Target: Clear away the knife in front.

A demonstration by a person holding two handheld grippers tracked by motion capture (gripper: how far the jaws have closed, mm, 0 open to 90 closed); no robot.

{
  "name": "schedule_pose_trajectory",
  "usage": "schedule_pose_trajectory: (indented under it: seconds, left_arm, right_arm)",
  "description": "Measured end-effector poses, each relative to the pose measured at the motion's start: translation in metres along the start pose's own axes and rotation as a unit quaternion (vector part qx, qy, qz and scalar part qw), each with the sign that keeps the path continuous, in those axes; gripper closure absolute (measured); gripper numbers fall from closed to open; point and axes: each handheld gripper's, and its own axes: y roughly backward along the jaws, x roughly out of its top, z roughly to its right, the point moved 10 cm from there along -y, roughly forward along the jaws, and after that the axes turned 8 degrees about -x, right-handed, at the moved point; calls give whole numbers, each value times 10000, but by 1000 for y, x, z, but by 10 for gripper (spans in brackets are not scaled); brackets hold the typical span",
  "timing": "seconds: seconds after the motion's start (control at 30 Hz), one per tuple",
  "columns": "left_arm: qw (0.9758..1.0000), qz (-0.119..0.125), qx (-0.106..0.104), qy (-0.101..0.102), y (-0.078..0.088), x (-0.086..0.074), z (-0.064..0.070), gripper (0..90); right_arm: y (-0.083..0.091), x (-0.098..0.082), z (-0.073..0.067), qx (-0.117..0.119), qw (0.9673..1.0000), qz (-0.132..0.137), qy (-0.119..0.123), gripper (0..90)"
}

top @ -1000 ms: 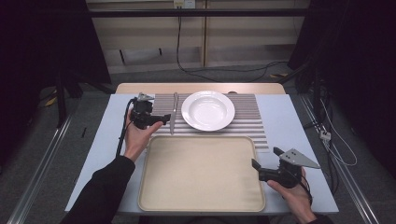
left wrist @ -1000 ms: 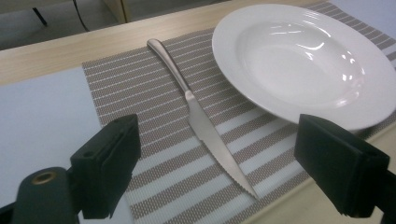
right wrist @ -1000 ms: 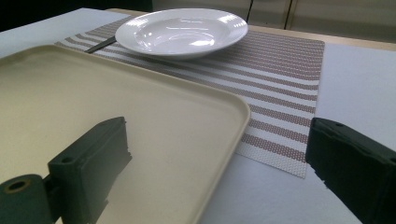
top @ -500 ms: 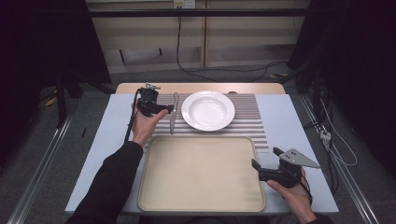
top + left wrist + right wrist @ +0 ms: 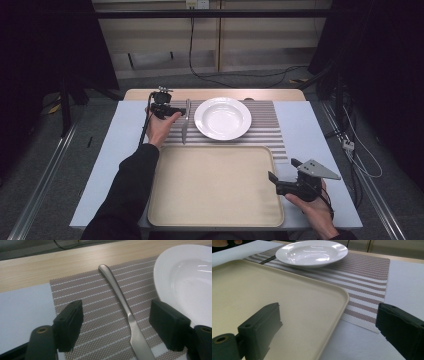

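A silver knife [image 5: 185,122] lies on the striped placemat [image 5: 265,130], just left of a white plate [image 5: 222,118], its handle pointing at the table's far edge. My left gripper [image 5: 175,111] is open above it. In the left gripper view the jaws stand wide on either side of the knife [image 5: 122,302], not touching it, and the plate [image 5: 190,282] is at the right. My right gripper [image 5: 283,170] is open at the near right corner of the beige tray [image 5: 215,185]. In the right gripper view nothing is between the jaws over the tray's rim [image 5: 344,300].
The placemat [image 5: 367,272] lies across the far half of the pale blue table top [image 5: 320,135], with the plate [image 5: 312,252] on it. A wooden strip [image 5: 50,265] runs along the table's far edge. Cables trail on the floor behind and to the right.
My left gripper has moved away from the person along the knife toward its handle end, staying open. The right gripper and the tray have not moved.
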Motion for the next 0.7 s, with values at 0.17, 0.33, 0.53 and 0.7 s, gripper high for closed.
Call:
schedule_pose_trajectory:
  seconds: [0.17, 0.33, 0.53, 0.7]
  left_arm:
    - [9999, -108, -63, -53, -13, 3, 7, 330]
    - [9996, -245, -55, -97, -30, 5, 13, 413]
    - [9992, -405, -13, -72, -45, 3, 14, 542]
    - [9987, -456, 95, 212, -52, -4, 7, 640]
  right_arm:
    - [-1, 0, 0, 20, 10000, -18, -31, 60]
    - [-1, -1, 1, 23, 10000, -24, -57, 60]
    - [-1, -2, 0, 49, 10000, -31, -22, 60]
    - [-1, -2, 1, 56, 9999, -39, -78, 60]
